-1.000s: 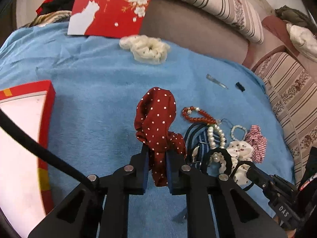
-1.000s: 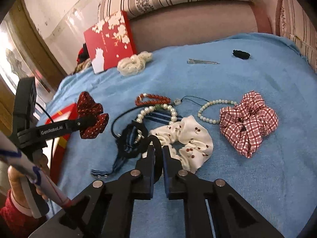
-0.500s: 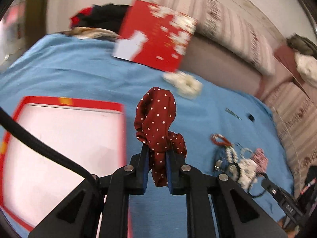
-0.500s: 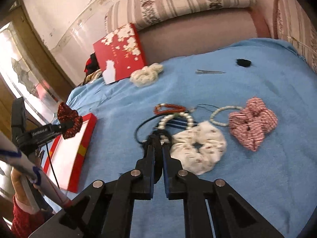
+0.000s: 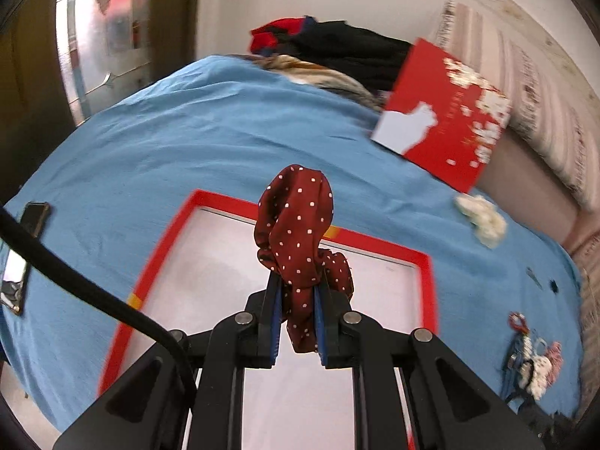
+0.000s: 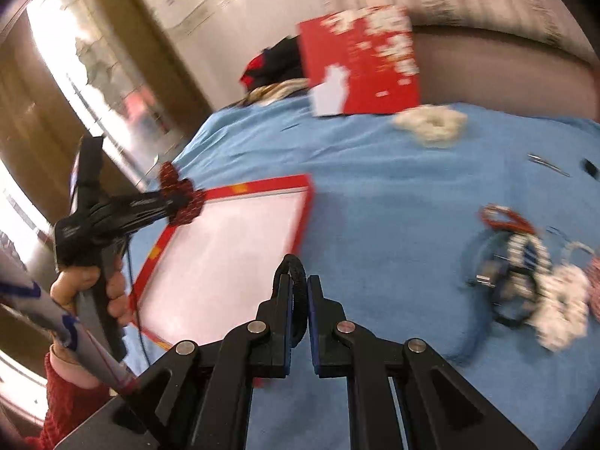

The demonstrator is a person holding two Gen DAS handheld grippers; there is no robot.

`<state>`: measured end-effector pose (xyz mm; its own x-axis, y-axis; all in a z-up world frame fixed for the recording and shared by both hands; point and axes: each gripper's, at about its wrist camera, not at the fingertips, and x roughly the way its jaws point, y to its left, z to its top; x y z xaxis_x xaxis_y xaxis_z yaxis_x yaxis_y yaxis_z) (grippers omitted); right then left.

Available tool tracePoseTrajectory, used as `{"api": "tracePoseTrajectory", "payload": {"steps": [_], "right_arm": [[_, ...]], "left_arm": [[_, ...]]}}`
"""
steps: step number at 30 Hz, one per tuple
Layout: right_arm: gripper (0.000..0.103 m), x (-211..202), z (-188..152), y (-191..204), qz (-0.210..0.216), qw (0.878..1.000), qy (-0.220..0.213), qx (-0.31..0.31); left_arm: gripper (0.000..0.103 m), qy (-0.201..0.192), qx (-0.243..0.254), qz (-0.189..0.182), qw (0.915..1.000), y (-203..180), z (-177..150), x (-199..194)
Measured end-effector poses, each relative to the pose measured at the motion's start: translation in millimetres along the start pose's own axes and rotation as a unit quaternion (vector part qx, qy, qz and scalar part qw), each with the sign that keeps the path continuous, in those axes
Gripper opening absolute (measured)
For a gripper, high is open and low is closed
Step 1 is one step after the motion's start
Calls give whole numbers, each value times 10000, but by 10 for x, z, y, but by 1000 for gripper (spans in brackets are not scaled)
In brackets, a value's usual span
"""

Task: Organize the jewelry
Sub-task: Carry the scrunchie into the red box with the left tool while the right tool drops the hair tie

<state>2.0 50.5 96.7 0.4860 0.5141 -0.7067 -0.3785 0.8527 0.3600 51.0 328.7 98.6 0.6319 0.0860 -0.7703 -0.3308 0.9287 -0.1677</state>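
My left gripper [image 5: 296, 300] is shut on a dark red white-dotted scrunchie [image 5: 298, 232] and holds it above the red-rimmed white box tray [image 5: 427, 285]. It also shows in the right wrist view [image 6: 176, 198], at the tray's [image 6: 300, 221] far left corner. My right gripper [image 6: 298, 292] is shut on a black hair tie [image 6: 296, 277], above the blue cloth just right of the tray. The jewelry pile [image 6: 532, 266] of beads, bracelets and scrunchies lies to the right, blurred.
A red lid with white blossoms [image 5: 446, 112] leans on the sofa back. A cream scrunchie [image 5: 482, 219], a hair clip [image 6: 547, 165] and a small black clip [image 6: 588, 168] lie on the blue cloth. Phones [image 5: 22, 247] lie at the left edge.
Both grippers have swung left from the jewelry pile toward the tray. The left gripper now holds the red scrunchie over the tray. The right has lifted the black hair tie away from the pile.
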Motion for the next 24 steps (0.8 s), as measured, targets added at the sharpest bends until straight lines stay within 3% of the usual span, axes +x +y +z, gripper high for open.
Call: {"api": "tracePoseTrajectory", "payload": {"steps": [7, 15, 23, 24], "right_arm": [[8, 575, -18, 496, 418, 9972, 555, -286], [8, 895, -218, 660, 618, 9920, 1060, -287], [9, 935, -331, 564, 412, 9915, 1227, -159], [8, 932, -337, 554, 383, 9914, 1239, -162]], "left_arm": [[15, -60, -15, 478, 9988, 306, 135, 176], [17, 270, -203, 429, 9985, 473, 206, 528], [21, 343, -539, 376, 9972, 571, 200, 570], [25, 329, -539, 393, 9972, 565, 198, 555]]}}
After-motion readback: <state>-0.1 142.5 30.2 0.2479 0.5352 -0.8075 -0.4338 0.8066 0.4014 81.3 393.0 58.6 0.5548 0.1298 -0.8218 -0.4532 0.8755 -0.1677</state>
